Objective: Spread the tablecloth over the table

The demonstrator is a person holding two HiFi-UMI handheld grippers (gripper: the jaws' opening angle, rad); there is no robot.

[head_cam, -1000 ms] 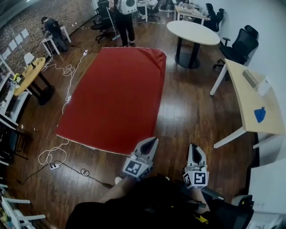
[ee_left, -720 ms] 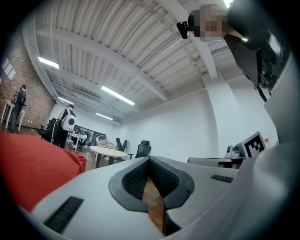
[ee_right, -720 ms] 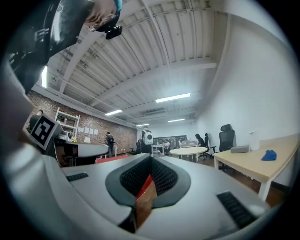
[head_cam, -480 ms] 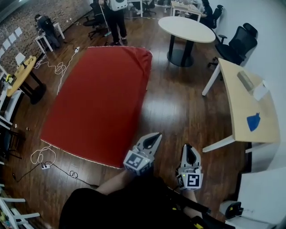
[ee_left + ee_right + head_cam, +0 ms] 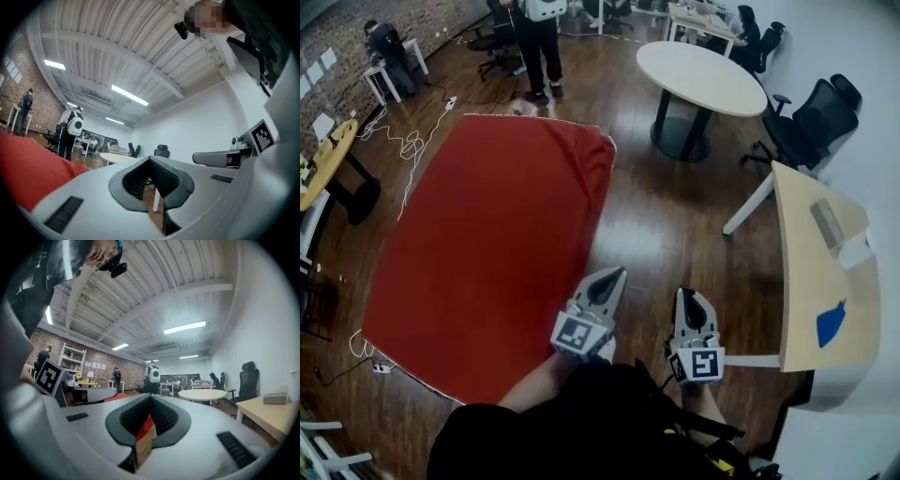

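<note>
Red tablecloth (image 5: 487, 253) lies flat over the whole table, which it hides. Spreading looks essentially done — only the far right corner shows a slight rumple left to smooth. Left gripper (image 5: 609, 281) and right gripper (image 5: 691, 302) hang beside the right edge, jaws closed, holding nothing. No containers visible.

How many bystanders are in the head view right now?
3: standing person beyond the far edge of the tablecloth; person by the brick wall, far left; seated person, far right. Others may be hidden outside the frame.
</note>
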